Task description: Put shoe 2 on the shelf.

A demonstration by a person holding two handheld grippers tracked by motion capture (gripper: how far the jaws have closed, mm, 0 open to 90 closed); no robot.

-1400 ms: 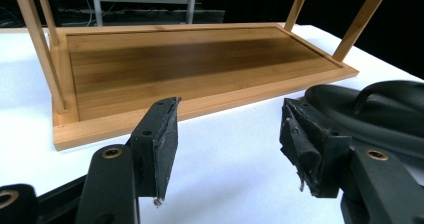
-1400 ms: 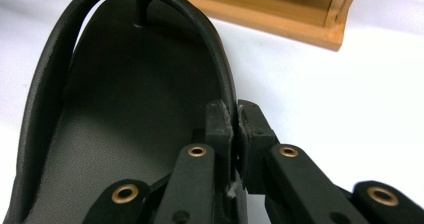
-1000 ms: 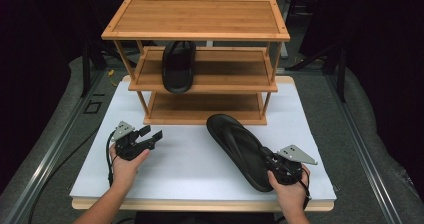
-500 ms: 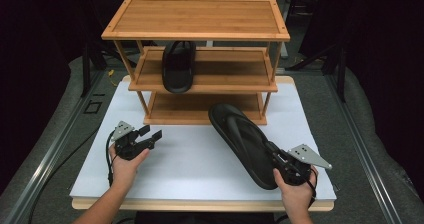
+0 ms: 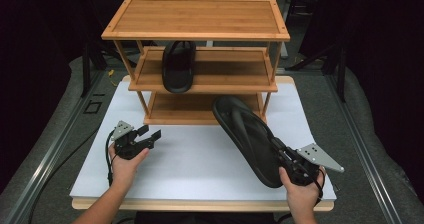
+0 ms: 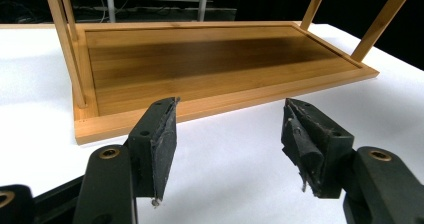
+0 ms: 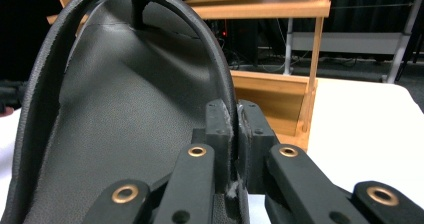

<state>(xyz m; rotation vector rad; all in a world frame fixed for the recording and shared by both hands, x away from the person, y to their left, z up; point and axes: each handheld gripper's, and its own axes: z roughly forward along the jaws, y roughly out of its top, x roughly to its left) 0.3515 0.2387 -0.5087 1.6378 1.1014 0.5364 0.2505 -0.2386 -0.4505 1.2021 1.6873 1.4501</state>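
A black flip-flop [image 5: 250,136] is lifted above the white board, its toe pointing at the wooden rack [image 5: 200,19]. My right gripper [image 5: 284,156] is shut on the heel-side rim of that flip-flop [image 7: 125,114], which looms large in the right gripper view. A second black flip-flop [image 5: 178,66] lies on the rack's middle shelf, at its left. My left gripper [image 5: 149,135] is open over the board, left of the rack's bottom shelf [image 6: 210,59], with nothing between its fingers [image 6: 162,144].
The three-tier wooden rack stands at the back of the white board [image 5: 190,159]. Its thin legs [image 6: 62,39] frame the bottom shelf. Grey padded surfaces [image 5: 45,149] flank the table, and dark surroundings lie beyond.
The right gripper has drawn back toward the near right edge and lifted the flip-flop, whose toe now rises toward the rack. The left gripper has barely moved.
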